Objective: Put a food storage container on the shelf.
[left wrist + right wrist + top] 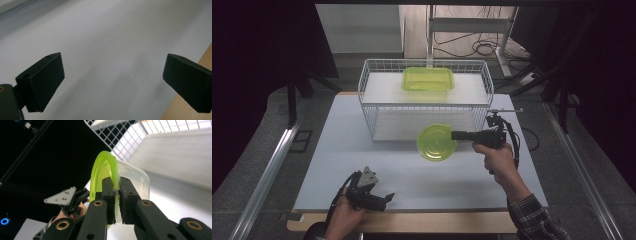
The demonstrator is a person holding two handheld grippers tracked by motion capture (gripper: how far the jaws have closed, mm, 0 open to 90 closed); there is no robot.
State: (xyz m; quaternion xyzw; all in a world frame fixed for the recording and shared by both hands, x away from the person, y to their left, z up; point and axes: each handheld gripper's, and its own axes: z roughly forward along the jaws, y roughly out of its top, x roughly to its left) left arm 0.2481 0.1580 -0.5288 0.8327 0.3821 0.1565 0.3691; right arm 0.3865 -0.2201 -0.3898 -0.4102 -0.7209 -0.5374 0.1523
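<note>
R gripper [455,135] clamps the rim of a round green-lidded container [437,142], held up just in front of the wire basket [426,97], near its right end. Rect. green container [428,79] sits atop the basket. L gripper [389,197], jaws wide apart, nothing between them, low at near-left table [362,135] edge.

A white wire basket [371,102] stands at the far side of the pale table [362,165], and a green rectangular container [428,79] rests on its top. Beyond the table, cables [482,47] lie on the floor beside a metal frame [472,25].
</note>
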